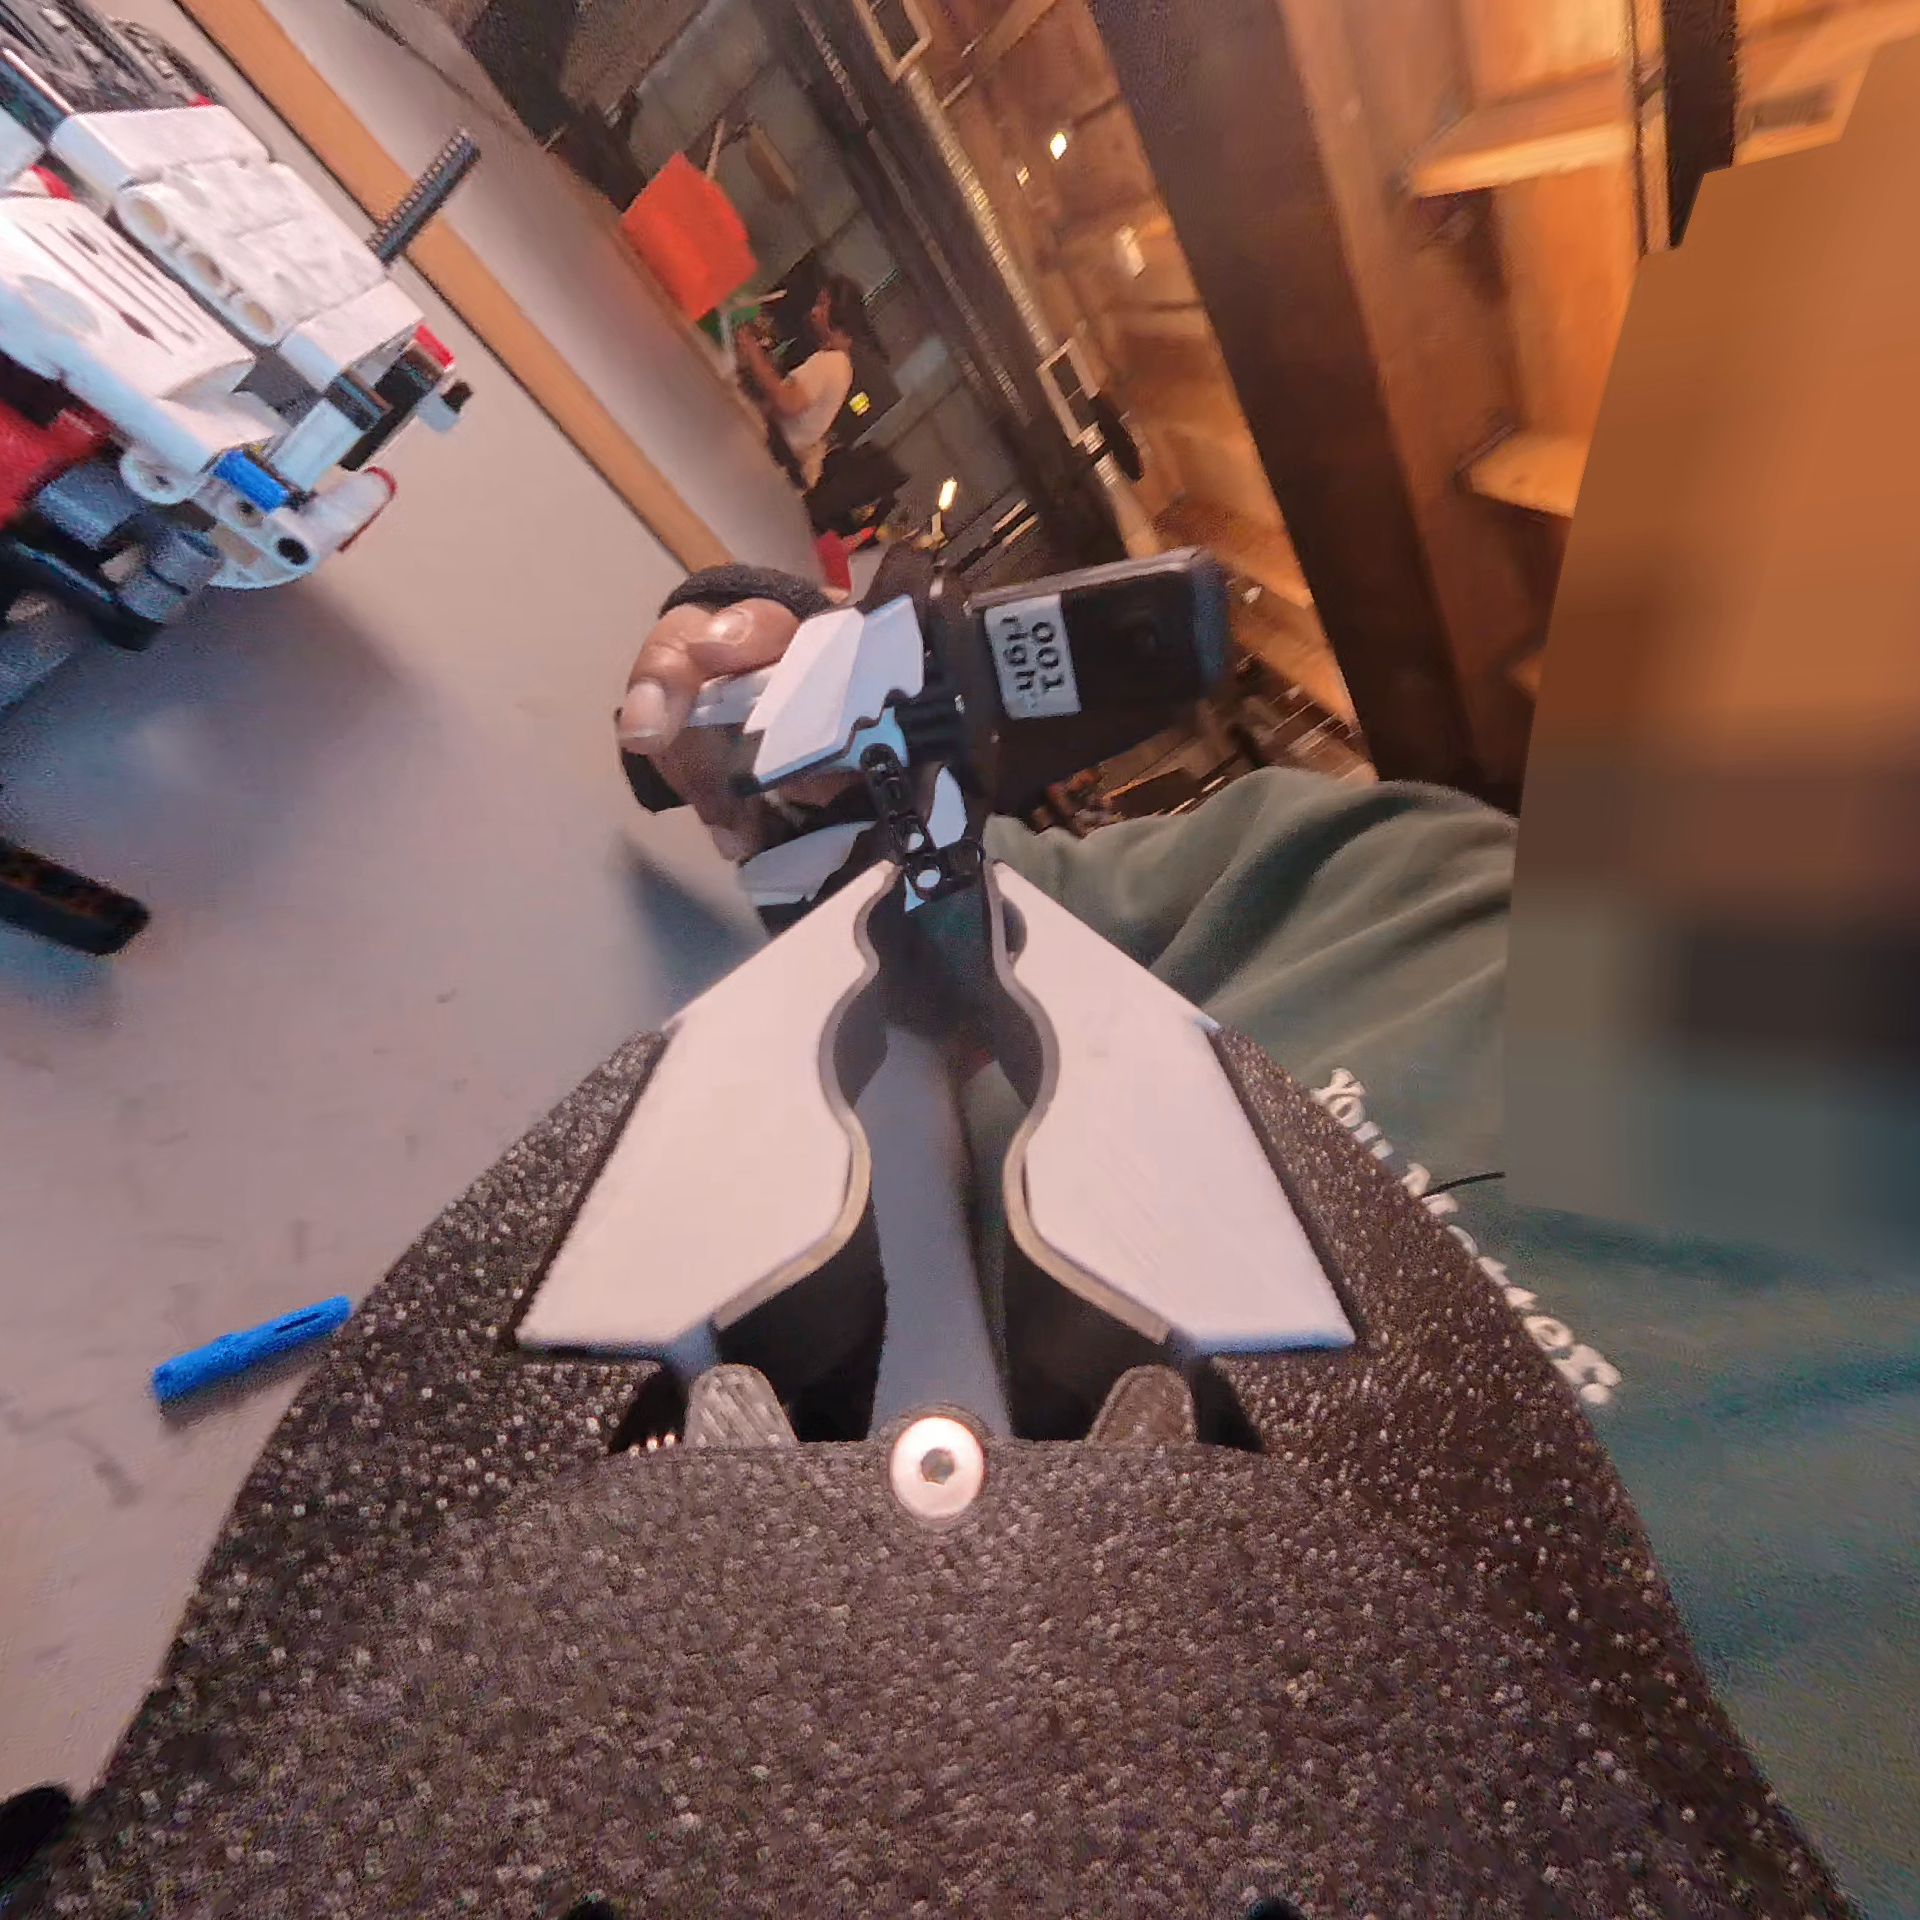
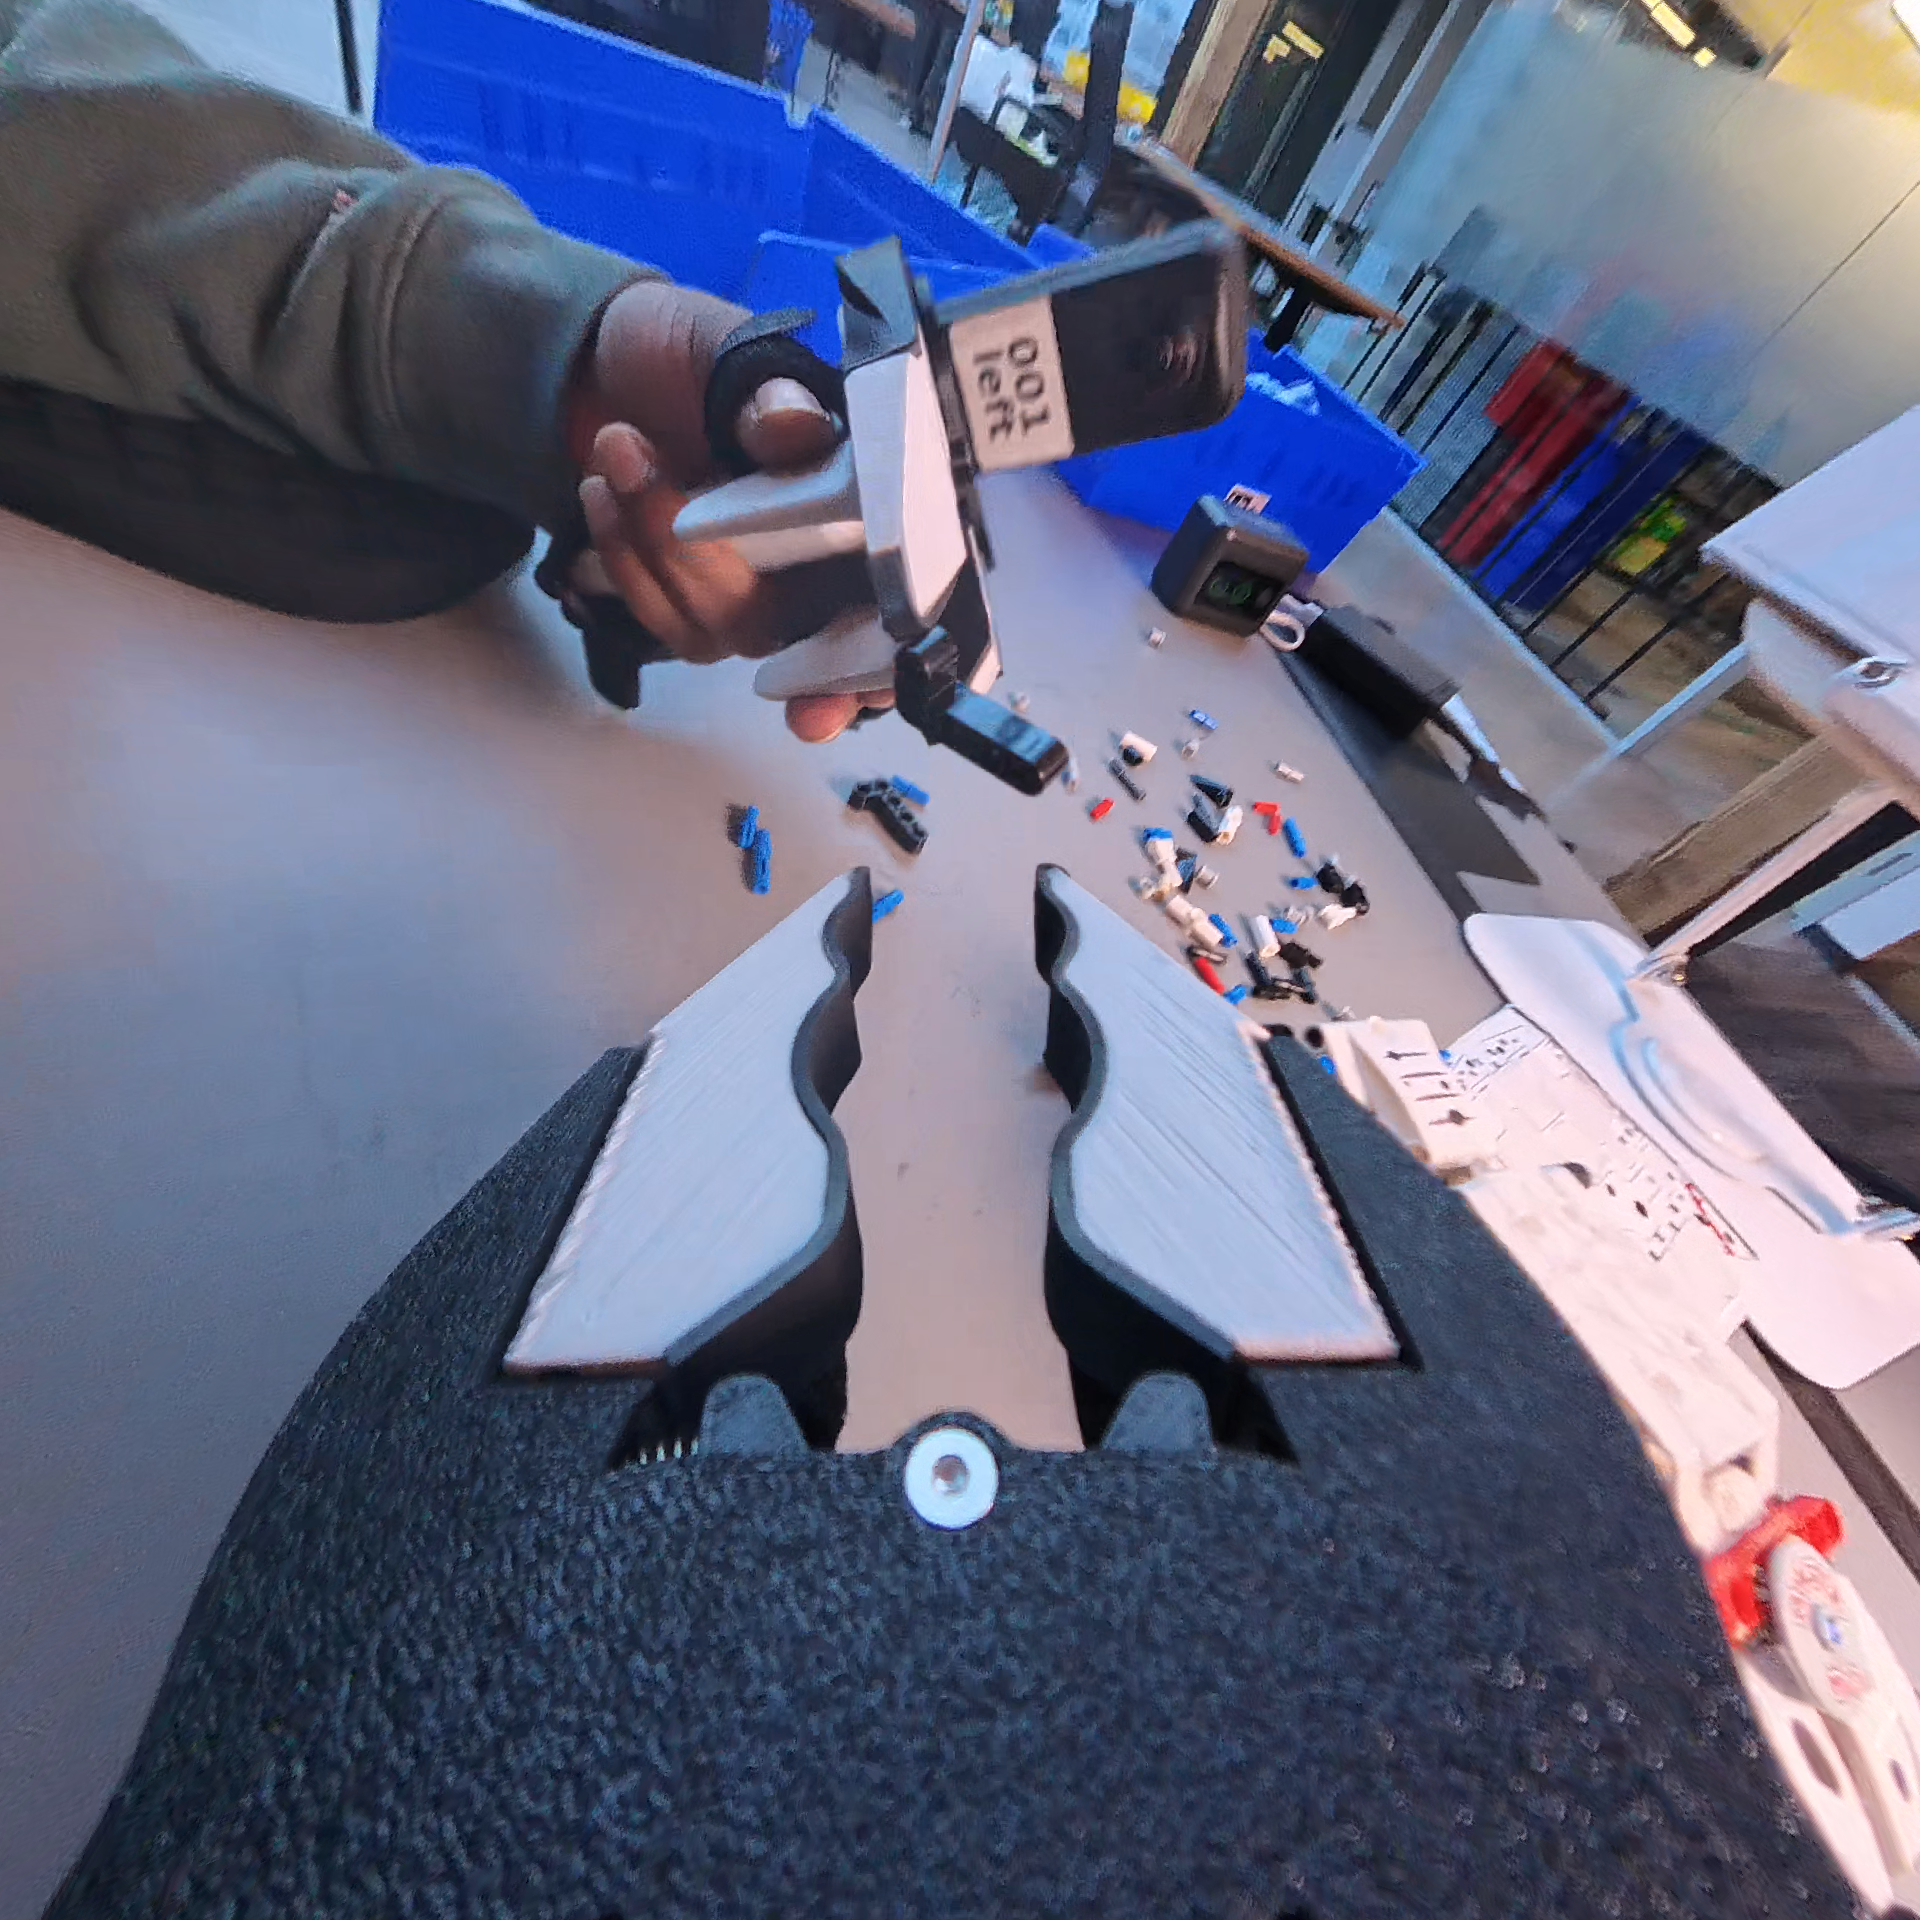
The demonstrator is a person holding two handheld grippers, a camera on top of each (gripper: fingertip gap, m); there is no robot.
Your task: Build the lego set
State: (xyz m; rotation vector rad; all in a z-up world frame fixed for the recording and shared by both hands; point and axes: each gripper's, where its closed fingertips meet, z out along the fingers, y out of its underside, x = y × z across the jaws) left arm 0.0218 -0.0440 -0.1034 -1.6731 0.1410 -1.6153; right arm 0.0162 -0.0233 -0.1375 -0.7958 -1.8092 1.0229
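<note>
Your left gripper [image 1: 935, 883] pinches a black beam [image 1: 914, 831] in narrow jaws. Right gripper [image 2: 951, 894]: jaws wide, empty. Next, fit a pin [image 2: 885, 904].

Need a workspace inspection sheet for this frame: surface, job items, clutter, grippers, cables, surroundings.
Surface: grey table, bare ahead of the right gripper.
Job's things: part-built white model; loose small pieces in blue, black, white and red; a stray blue pin.
Clutter: small black box at the far edge.
Grippers: left gripper shut on a black piece, held in the air; right gripper open, empty.
Cables: white loop by the box, possibly a cable.
Surroundings: blue bins behind the table; people far off.
</note>
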